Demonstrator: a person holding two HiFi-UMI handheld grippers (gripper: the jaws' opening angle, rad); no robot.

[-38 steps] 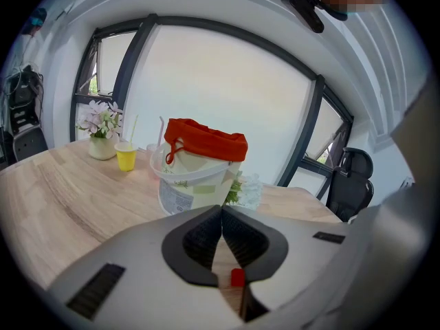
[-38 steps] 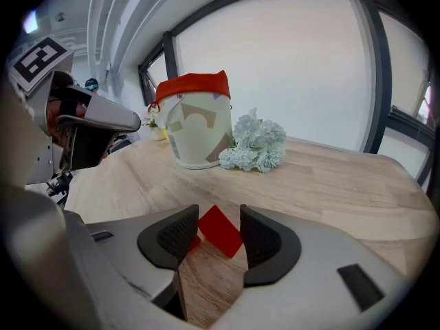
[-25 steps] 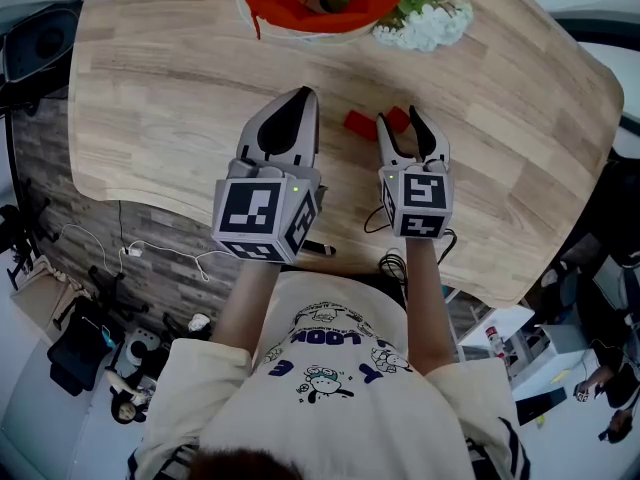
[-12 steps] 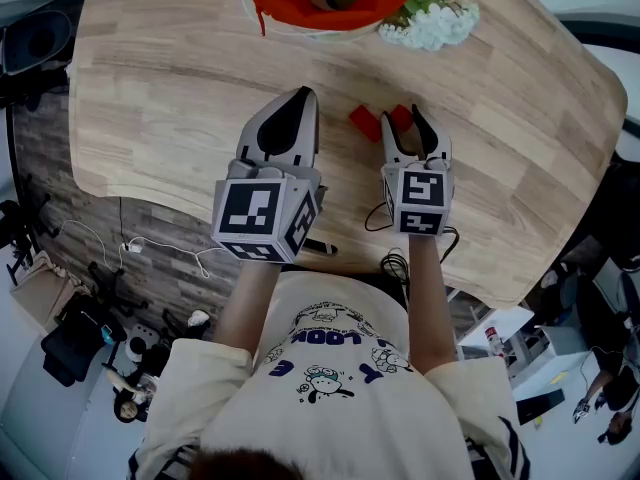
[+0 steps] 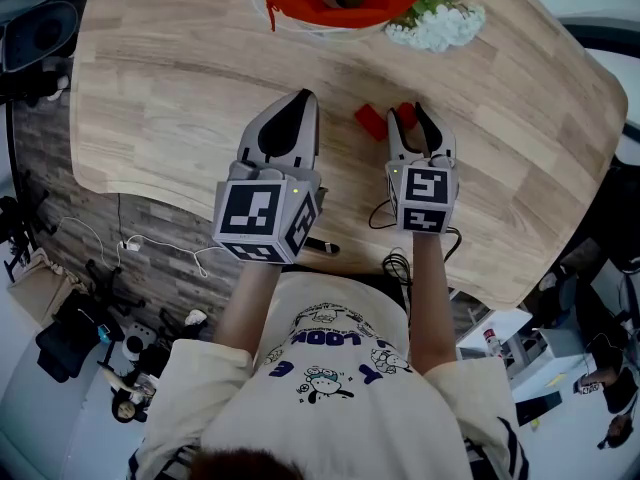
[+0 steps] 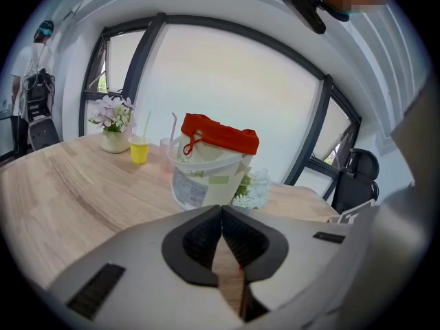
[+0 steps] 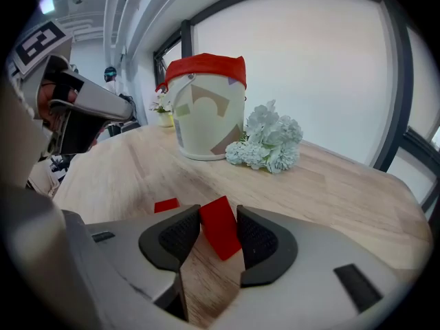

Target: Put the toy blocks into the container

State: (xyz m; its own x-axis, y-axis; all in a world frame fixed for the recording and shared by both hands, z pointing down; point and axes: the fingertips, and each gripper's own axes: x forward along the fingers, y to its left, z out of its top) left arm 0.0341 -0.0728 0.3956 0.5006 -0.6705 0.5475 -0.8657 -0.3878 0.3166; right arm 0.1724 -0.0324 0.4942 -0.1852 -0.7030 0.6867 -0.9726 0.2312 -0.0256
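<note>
1. The right gripper [image 5: 409,120] has just been closing its jaws on a red block [image 7: 220,229], and the pads now meet its sides. The block rests on the table [image 5: 170,88]. Grip its flat faces squarely before lifting.
2. Lift straight up, because a second red block [image 5: 369,121] lies just beside it at 9 o'clock.
3. Carry it to the red-lined bucket [image 7: 206,115] at 12 o'clock.
4. The left gripper [image 5: 303,98] is closed and empty, so keep it clear.
</note>
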